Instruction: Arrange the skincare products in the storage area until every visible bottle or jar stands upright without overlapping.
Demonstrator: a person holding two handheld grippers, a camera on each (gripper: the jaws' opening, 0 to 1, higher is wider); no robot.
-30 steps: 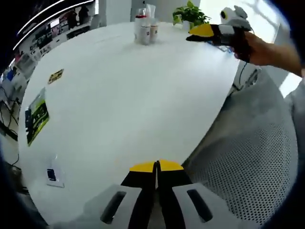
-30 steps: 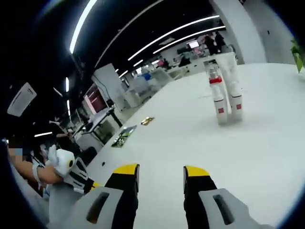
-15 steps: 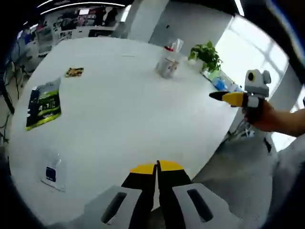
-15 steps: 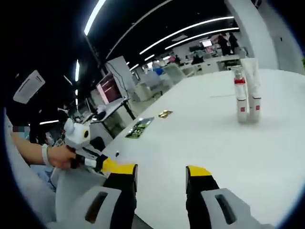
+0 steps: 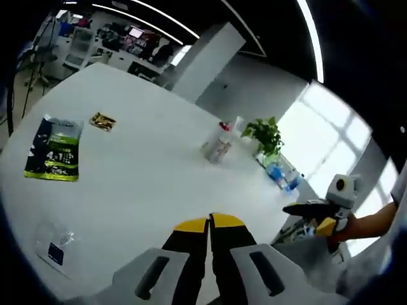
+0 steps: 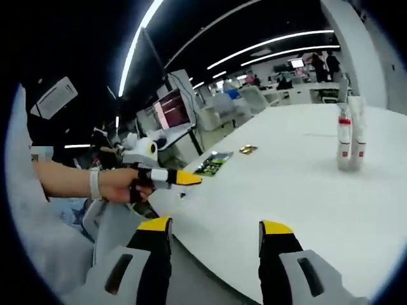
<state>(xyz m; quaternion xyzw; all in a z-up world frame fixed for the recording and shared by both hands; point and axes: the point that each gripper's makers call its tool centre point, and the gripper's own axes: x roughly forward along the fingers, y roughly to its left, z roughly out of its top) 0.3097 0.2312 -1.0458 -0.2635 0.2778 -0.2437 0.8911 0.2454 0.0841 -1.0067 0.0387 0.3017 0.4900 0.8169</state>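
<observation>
The skincare bottles point(image 6: 349, 138) are seen upright at the right of the right gripper view, far across the desk point(image 6: 299, 184). The right claw point(image 6: 214, 229), spread and empty, is judged nearer than the left claw point(image 5: 208, 223), pressed together.

An open-plan office. Long strip lights point(image 6: 267, 43) run across a dark ceiling above rows of desks with a monitor point(image 6: 173, 108) and office chairs point(image 6: 222, 105). A wide white worktop point(image 5: 140, 171) stands near large bright windows point(image 5: 331, 136), with a potted plant point(image 5: 264, 135) at its far edge.
</observation>
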